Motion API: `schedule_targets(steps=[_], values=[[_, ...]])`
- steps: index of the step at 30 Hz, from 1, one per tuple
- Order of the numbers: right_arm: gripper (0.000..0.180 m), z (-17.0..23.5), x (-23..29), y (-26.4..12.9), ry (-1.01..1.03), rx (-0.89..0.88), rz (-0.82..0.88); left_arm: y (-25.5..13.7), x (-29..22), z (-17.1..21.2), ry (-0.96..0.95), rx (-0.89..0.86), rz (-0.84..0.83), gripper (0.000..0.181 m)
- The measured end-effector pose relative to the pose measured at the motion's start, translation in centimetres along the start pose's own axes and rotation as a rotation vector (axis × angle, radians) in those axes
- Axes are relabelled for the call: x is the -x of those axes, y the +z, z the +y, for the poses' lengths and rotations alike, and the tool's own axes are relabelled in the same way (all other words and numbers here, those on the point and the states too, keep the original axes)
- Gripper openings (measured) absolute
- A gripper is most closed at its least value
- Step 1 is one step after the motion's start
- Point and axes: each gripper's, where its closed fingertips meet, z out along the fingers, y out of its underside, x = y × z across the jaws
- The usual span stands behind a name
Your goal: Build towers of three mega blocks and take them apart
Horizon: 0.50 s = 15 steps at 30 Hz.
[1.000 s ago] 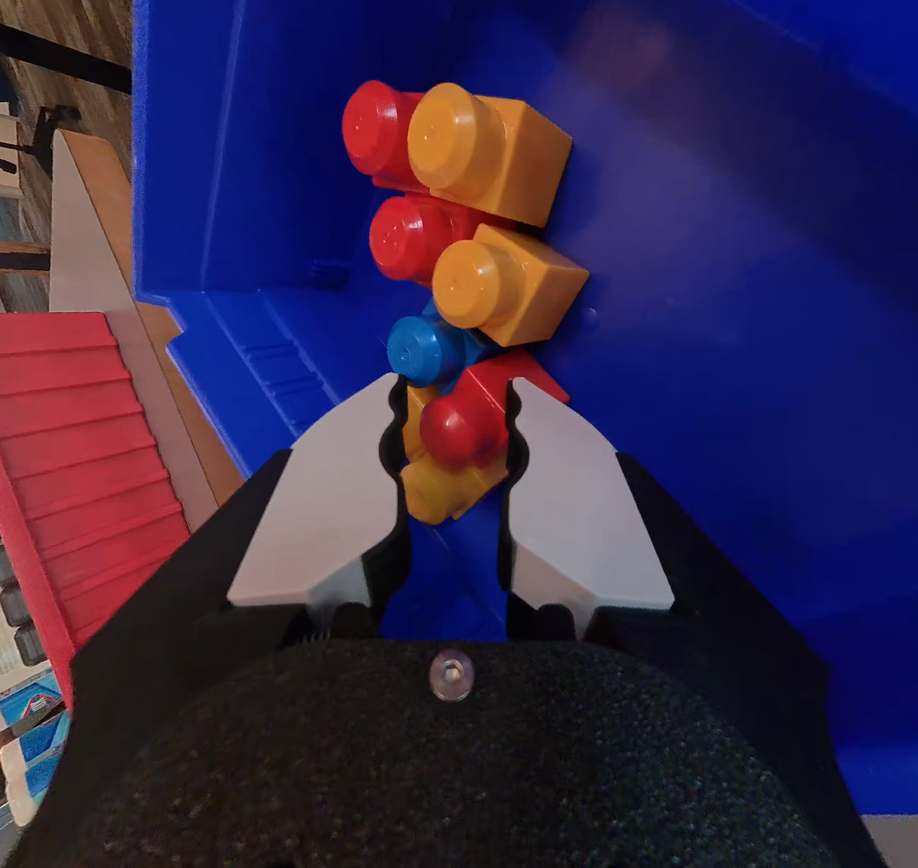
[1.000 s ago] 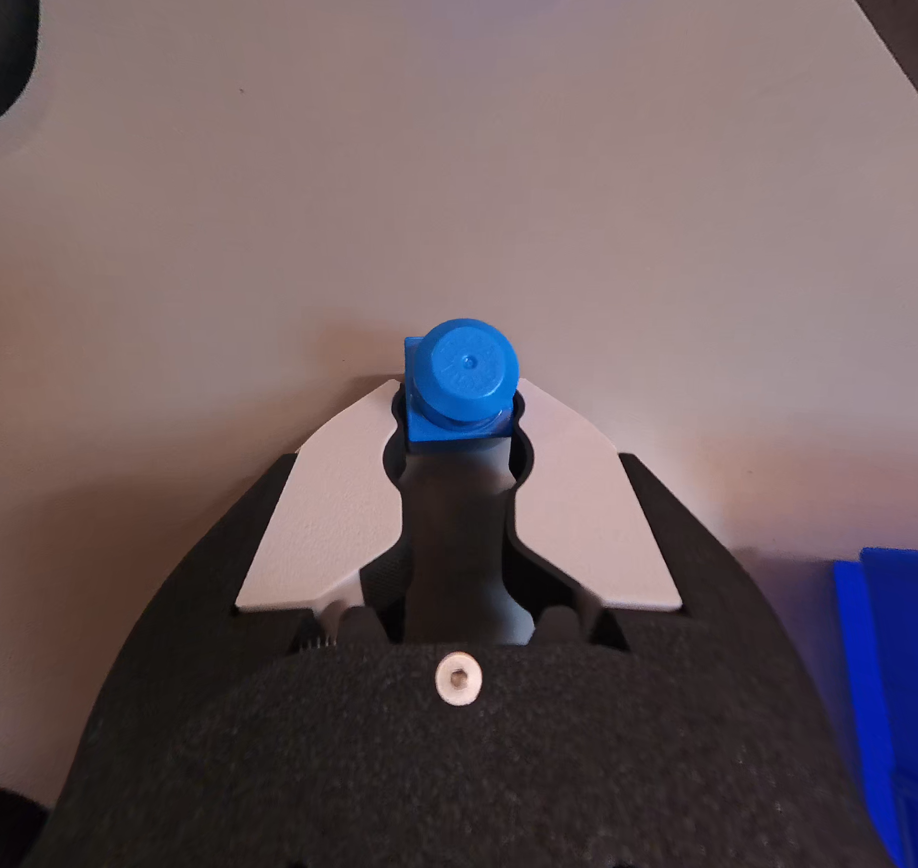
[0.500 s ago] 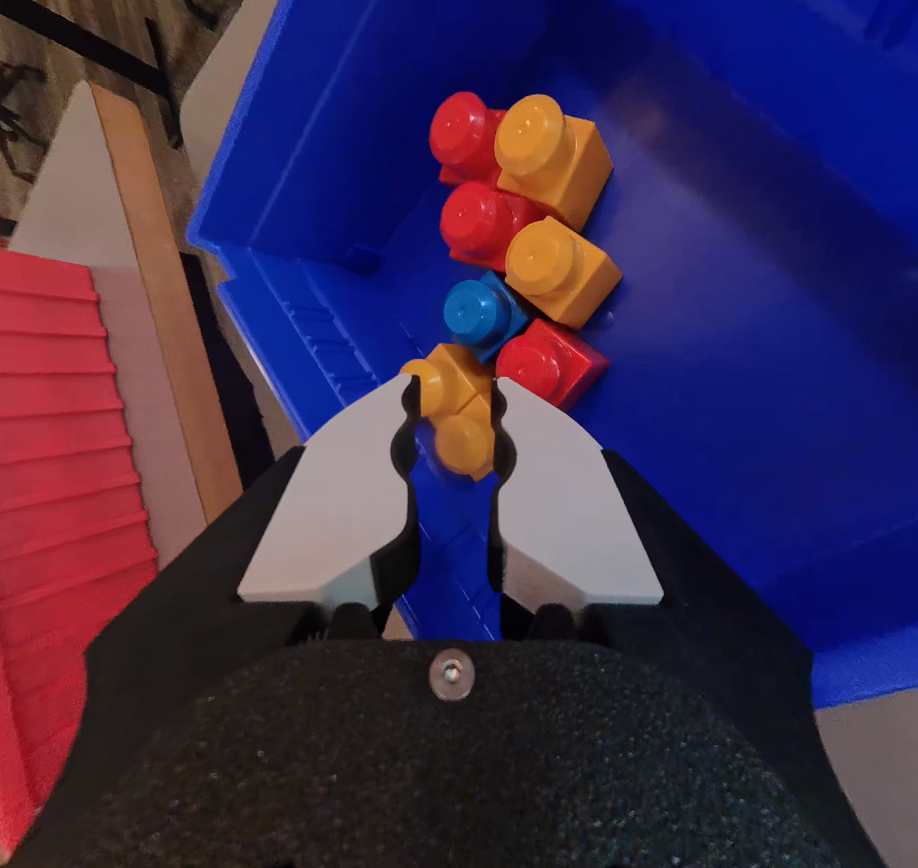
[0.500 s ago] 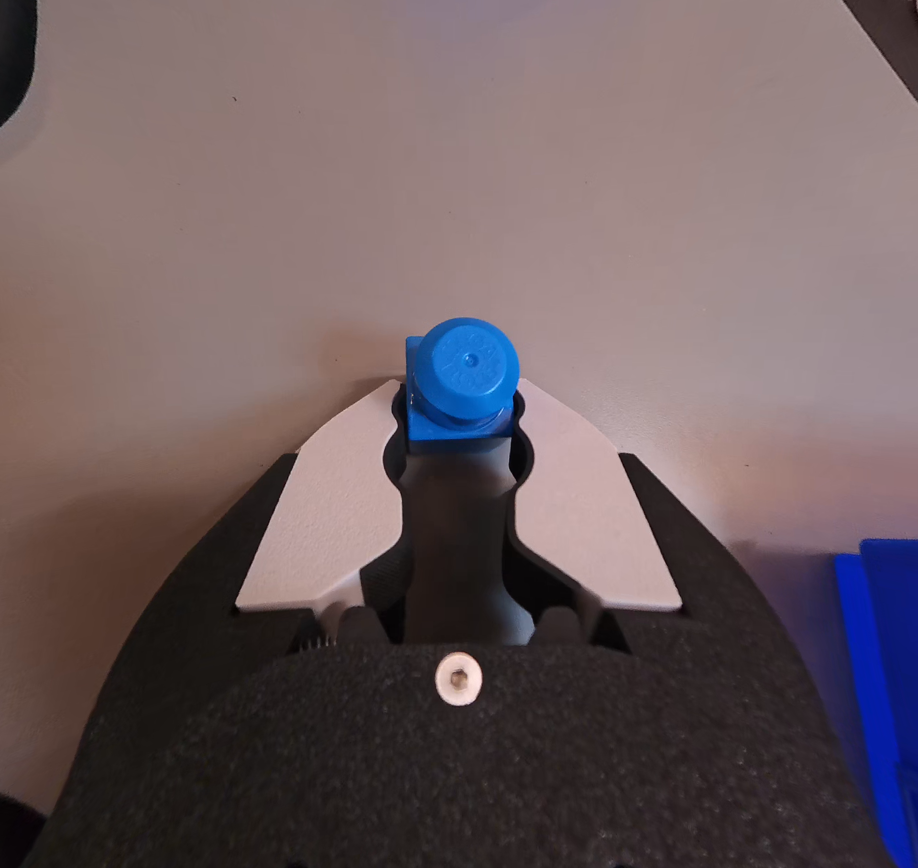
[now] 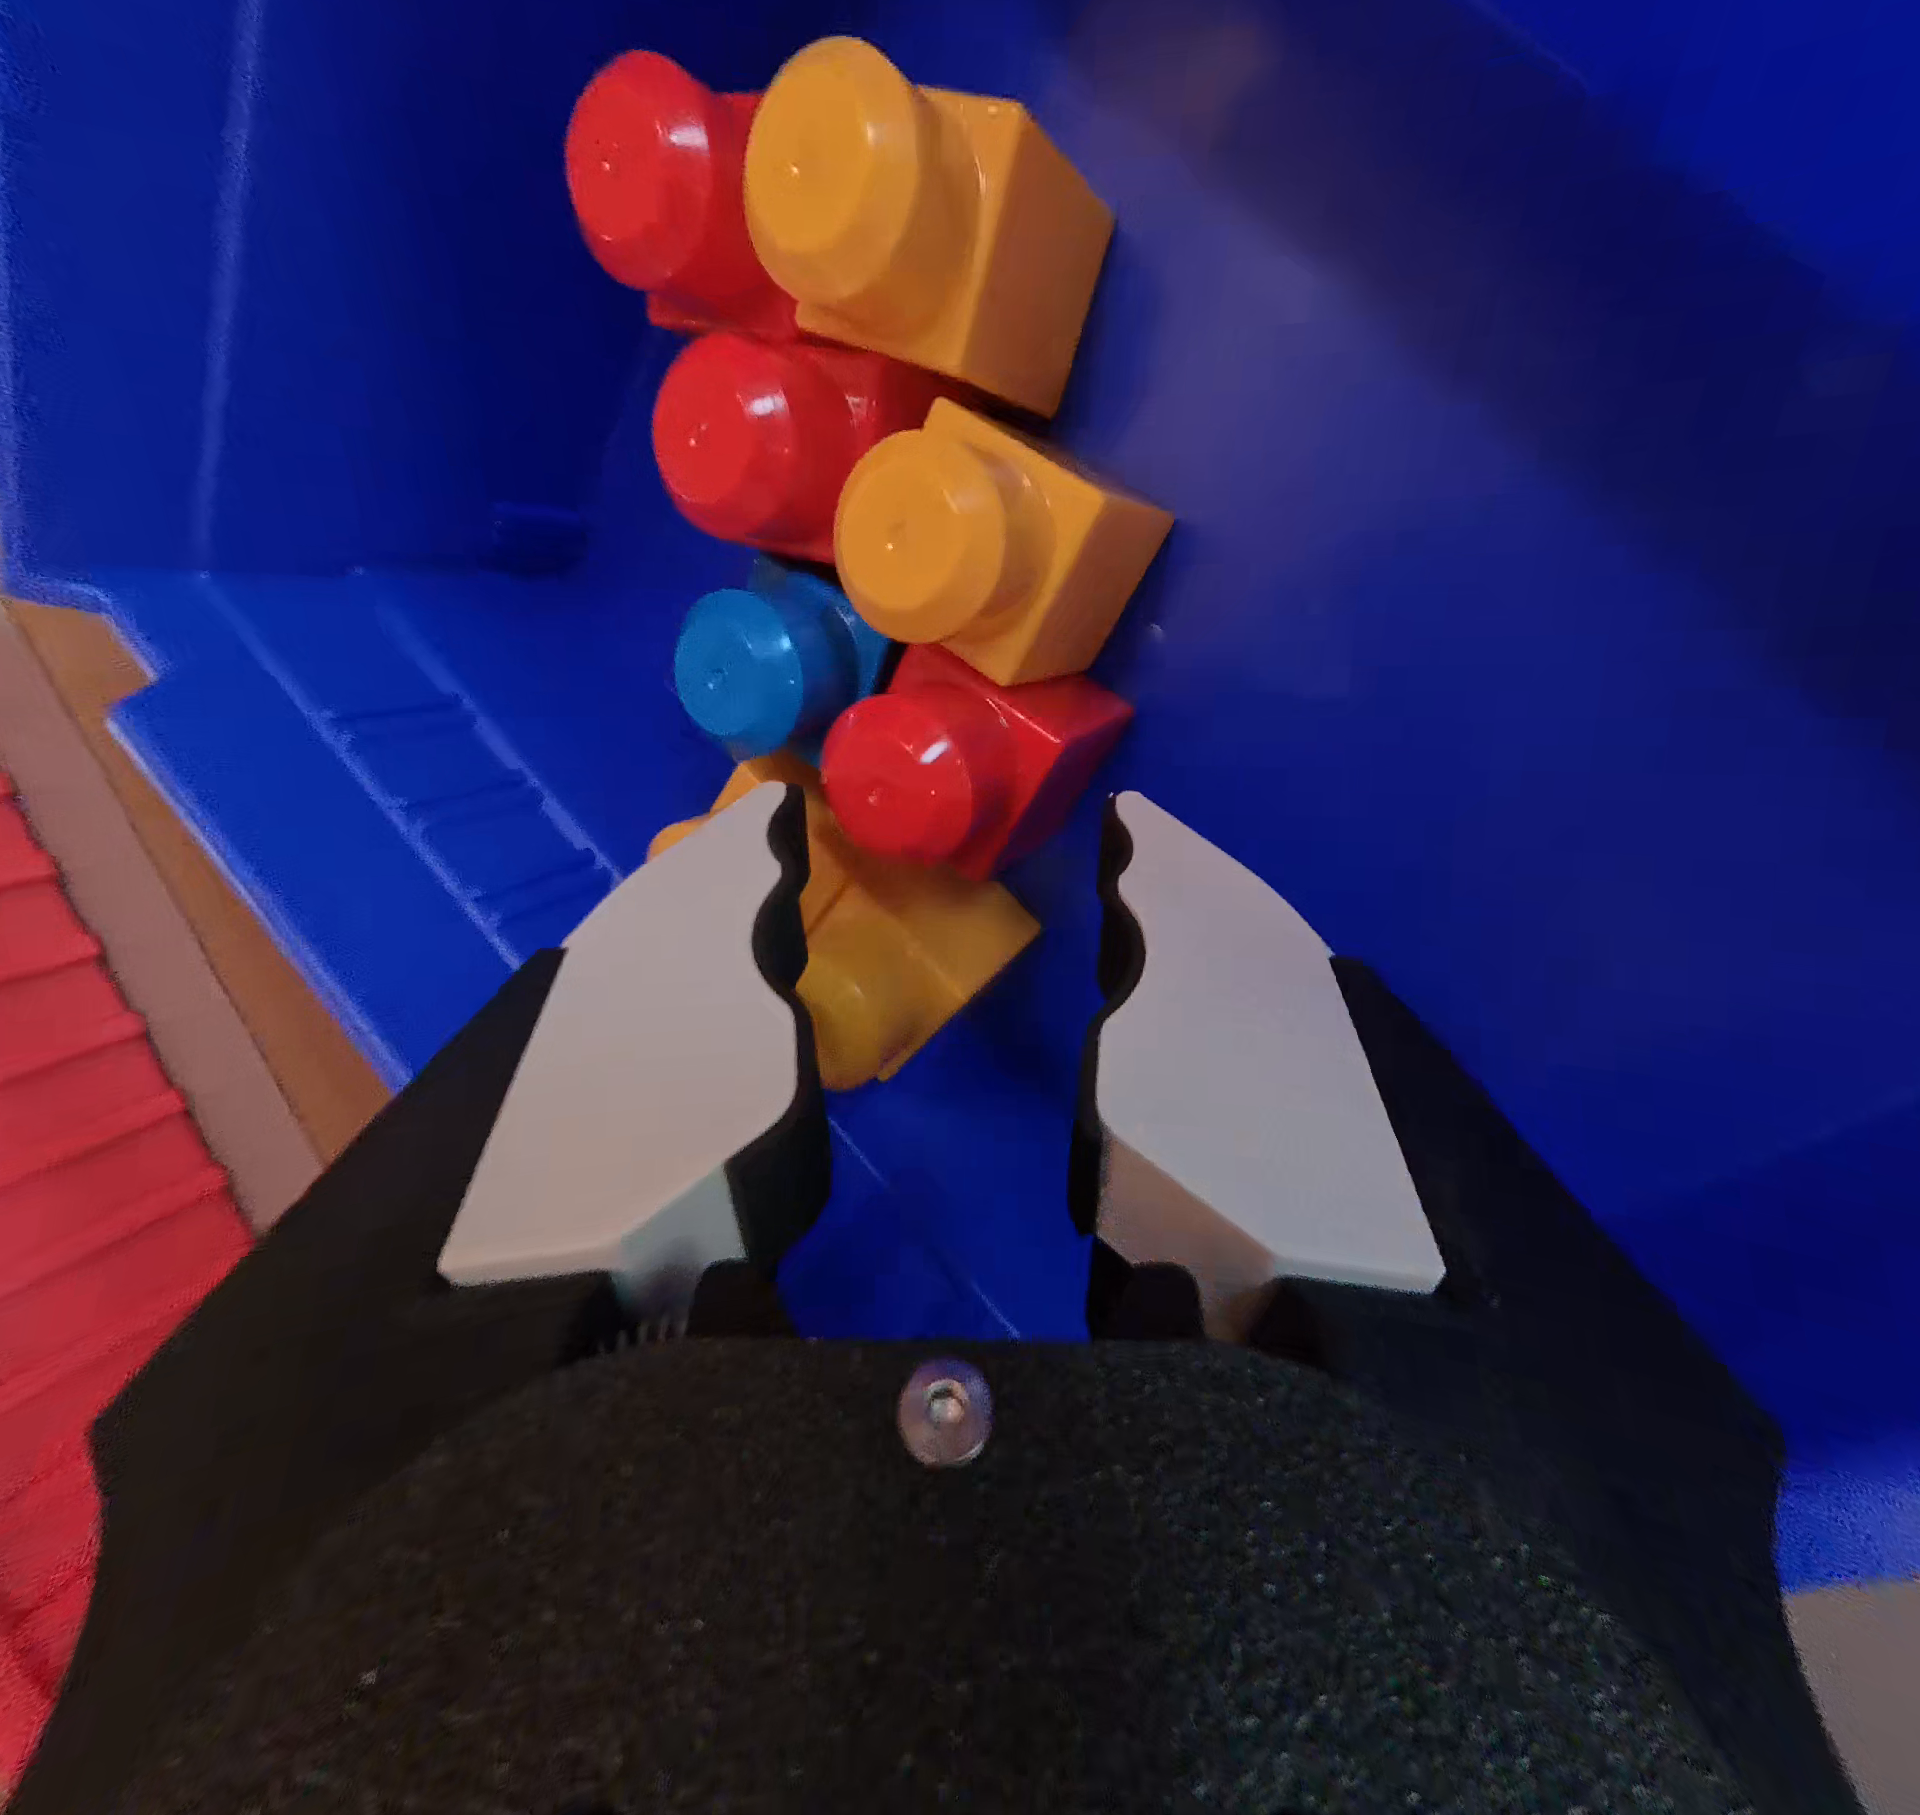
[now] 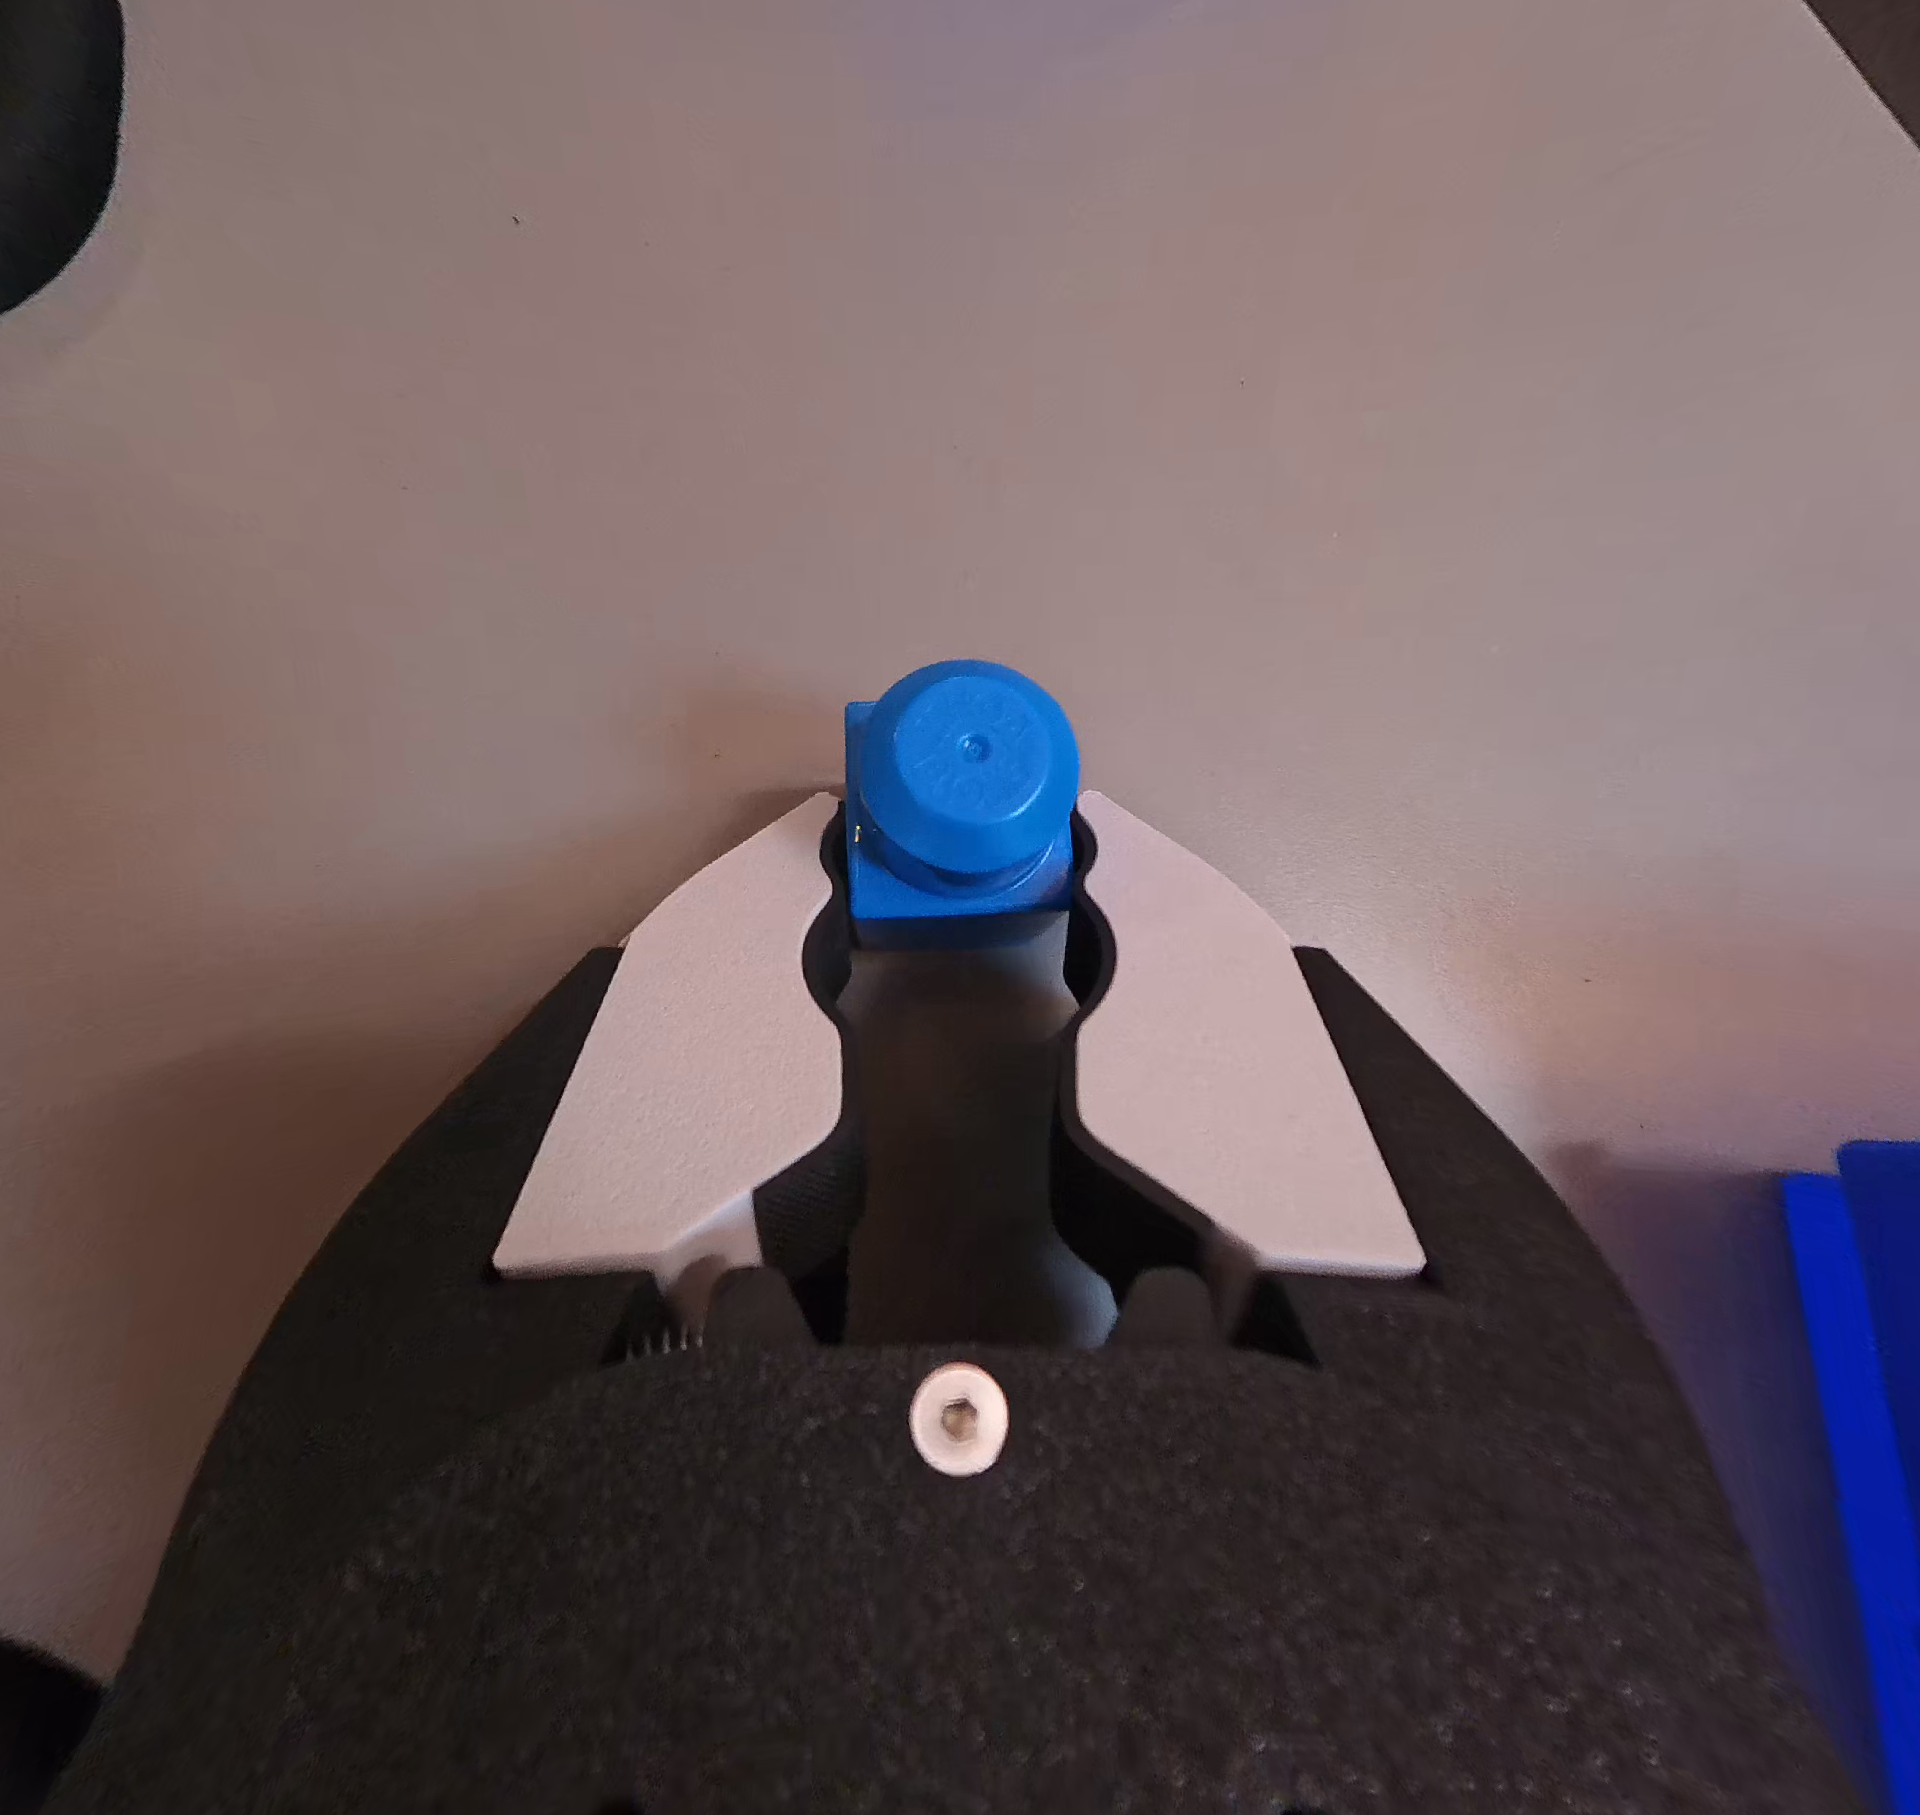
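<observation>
in the right wrist view, the right gripper (image 6: 961, 846) is closed on a single blue block (image 6: 951, 830), its round stud facing the camera, held over a bare grey table (image 6: 935, 311). whether the block rests on the table or hangs just above it cannot be told. nothing is stacked on it, and no finished tower shows in either view. a sliver of the blue bin (image 6: 1860, 1453) sits at the near right edge of that view, and a dark rounded shape (image 6: 42, 103) lies at the far left.

in the left wrist view, the left gripper (image 5: 945, 830) is spread wide and holds nothing, reaching into the blue bin (image 5: 1455, 622). between its fingers, nearest, lies an orange block (image 5: 904, 976); the left finger (image 5: 665, 1017) looks to be touching or just beside it, though the blur leaves that unclear. just beyond sits a red block (image 5: 956, 778), then a small blue block (image 5: 758, 669), with two more orange blocks (image 5: 987, 539) and two more red ones (image 5: 748, 446) packed farther back. a red ribbed surface (image 5: 83, 1142) lies outside the bin at near left.

by the look of it, building has barely begun: one block is out as a likely base, the second is yet to be picked, and stacking three, then pulling them apart, all remains.
</observation>
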Motion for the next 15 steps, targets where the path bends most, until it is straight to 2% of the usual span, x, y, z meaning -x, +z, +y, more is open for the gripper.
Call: schedule_targets(steps=[9,12,15], values=[[0.038,0.0,0.1,0.0,-0.003,0.001,-0.005,1.0,0.4,-1.7,0.171,-0.045,-0.149,0.051],[0.038,0.0,0.1,0.0,-0.004,0.003,-0.005,0.1,0.3,-2.1,0.121,-0.093,-0.113,0.036],[0.038,0.0,0.2,0.0,-0.004,0.002,-0.009,-1.2,0.3,-1.9,0.093,-0.116,-0.077,0.035]])
